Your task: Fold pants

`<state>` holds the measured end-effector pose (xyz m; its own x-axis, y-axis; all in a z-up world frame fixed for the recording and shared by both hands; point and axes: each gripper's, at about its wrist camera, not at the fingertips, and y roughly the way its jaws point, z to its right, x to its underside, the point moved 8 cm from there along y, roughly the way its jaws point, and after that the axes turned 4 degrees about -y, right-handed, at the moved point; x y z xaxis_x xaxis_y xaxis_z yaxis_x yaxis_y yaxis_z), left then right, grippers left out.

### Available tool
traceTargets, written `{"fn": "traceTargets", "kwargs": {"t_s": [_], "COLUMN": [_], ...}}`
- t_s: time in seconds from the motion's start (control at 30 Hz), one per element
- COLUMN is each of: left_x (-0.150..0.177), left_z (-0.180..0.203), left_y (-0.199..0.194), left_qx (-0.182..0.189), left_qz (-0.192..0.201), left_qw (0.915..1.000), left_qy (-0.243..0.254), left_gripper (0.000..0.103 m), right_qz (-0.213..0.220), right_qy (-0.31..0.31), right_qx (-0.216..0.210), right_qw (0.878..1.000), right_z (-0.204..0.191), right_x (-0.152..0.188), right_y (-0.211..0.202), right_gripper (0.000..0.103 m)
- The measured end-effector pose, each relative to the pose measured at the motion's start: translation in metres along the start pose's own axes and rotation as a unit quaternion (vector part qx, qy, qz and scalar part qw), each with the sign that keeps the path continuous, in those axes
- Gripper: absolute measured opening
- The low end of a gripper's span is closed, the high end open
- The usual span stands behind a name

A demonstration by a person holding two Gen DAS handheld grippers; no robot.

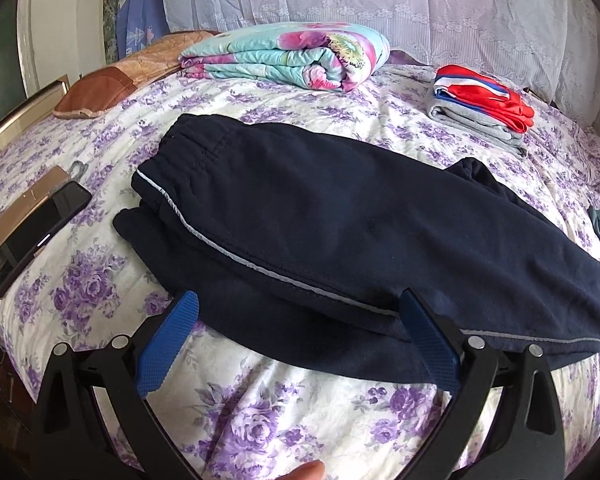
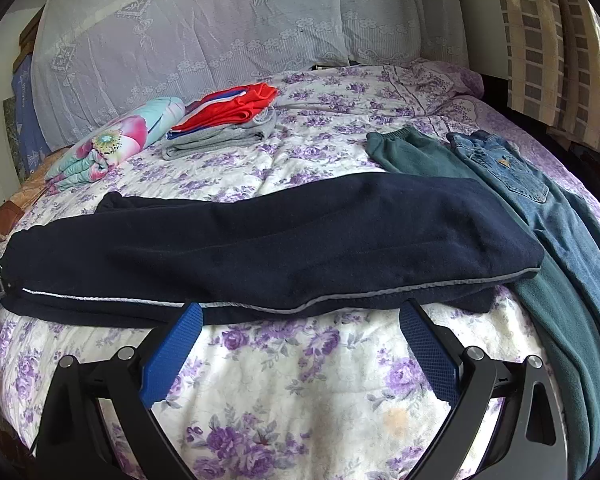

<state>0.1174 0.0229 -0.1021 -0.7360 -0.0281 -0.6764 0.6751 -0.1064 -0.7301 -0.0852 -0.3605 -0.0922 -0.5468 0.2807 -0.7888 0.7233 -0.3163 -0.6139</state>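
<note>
My left tongs point(image 1: 298, 300) are spread wide with nothing between them, their tips at the near edge of the navy pants point(image 1: 340, 232). My right tongs point(image 2: 300, 312) also stand wide apart and empty, just short of the same edge. The navy pants lie lengthwise across the bed point(image 2: 300, 380), folded leg over leg, waistband toward my left, one grey stripe along the near seam. I count three pairs of unfolded pants: the navy, one green pair point(image 2: 548, 296) and one pair of jeans point(image 2: 512, 176) to my right, the navy hem overlapping the green. At the back sit one folded clothes stack point(image 2: 224, 128), one floral quilt point(image 1: 288, 56) and one brown pillow point(image 1: 100, 92). Two phones point(image 1: 32, 228) lie at the left.
</note>
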Motion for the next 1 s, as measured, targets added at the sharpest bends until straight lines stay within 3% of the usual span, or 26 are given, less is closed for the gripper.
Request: {"fn": "traceTargets", "kwargs": {"t_s": [0.53,0.7,0.8,1.0], "left_x": [-0.040,-0.049,-0.051,-0.051], "left_z": [-0.005,-0.015,-0.022,-0.015], "left_y": [0.033,0.035,0.043,0.055], "left_qx": [0.035,0.049,0.047,-0.011], "left_qz": [-0.016,-0.011,-0.019,0.001], "left_qw": [0.9966,0.9933,0.9920,0.9969], "left_qy": [-0.073,-0.104,-0.116,-0.078], "left_gripper": [0.098,0.098,0.098,0.098], "right_qz": [-0.012,-0.023,-0.042,-0.032], "right_qy": [0.046,0.107,0.168,0.227], "right_qx": [0.012,-0.043,-0.095,-0.117], "right_qw": [0.999,0.993,0.980,0.966], "right_z": [0.032,0.040,0.042,0.044], "right_x": [0.005,0.007,0.004,-0.021], "right_y": [0.002,0.012,0.035,0.071], "right_gripper": [0.099,0.099,0.099,0.099]}}
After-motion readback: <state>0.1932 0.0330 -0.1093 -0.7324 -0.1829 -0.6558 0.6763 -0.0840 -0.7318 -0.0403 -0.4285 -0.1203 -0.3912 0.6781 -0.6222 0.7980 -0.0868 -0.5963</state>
